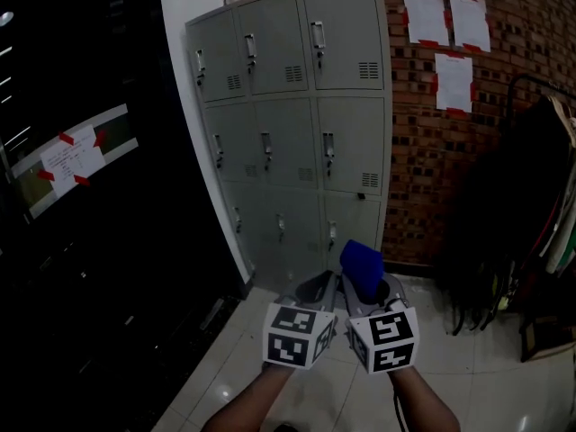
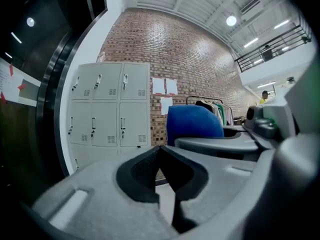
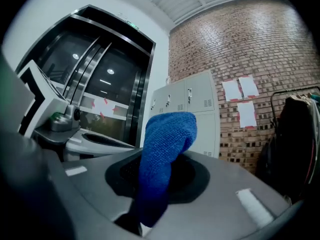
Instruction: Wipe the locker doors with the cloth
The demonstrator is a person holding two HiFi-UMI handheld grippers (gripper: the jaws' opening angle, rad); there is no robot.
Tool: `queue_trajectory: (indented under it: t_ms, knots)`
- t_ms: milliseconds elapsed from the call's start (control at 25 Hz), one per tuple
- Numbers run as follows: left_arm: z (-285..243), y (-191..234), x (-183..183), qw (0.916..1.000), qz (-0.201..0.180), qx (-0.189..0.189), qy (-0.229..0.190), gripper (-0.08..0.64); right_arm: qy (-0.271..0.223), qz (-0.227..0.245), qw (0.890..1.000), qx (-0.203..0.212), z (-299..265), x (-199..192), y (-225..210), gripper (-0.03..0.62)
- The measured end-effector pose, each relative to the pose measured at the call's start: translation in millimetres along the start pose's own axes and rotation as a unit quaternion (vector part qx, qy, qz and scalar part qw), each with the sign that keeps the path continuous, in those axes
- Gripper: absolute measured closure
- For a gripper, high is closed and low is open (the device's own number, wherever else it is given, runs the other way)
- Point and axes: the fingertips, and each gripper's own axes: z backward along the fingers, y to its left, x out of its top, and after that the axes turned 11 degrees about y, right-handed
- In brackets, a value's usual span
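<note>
Well short of the locker doors (image 1: 297,124): right gripper (image 1: 376,288) fingers pinch the blue cloth (image 1: 362,266) upright, ready for wiping; left gripper (image 1: 315,288) fingers closed, empty.

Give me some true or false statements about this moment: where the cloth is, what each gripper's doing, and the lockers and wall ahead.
1. The blue cloth is clamped in the jaws of the right gripper. True.
2. The left gripper holds a second cloth. False: its jaws are together with nothing between them.
3. The cloth is pressed against a door. False: the lockers stand well ahead, apart from it.
4. The lockers' doors all look closed. True.
5. The papers hang on the lockers. False: they are taped to the brick wall beside them.
</note>
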Motion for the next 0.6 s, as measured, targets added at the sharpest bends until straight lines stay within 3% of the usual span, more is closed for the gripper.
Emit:
queue_trajectory:
  t_ms: [280, 600]
  knots:
    - [-64.4, 53.7, 61.3, 0.9996, 0.004, -0.011, -0.024, 0.557, -0.021, 0.027, 0.999, 0.001, -76.1, 54.4, -42.4, 0.506]
    - [-147.4, 140.1, 147.7, 0.9973, -0.023, -0.043, -0.056, 0.557, -0.047, 0.044, 0.998, -0.018, -198.0, 137.6, -89.3, 0.506]
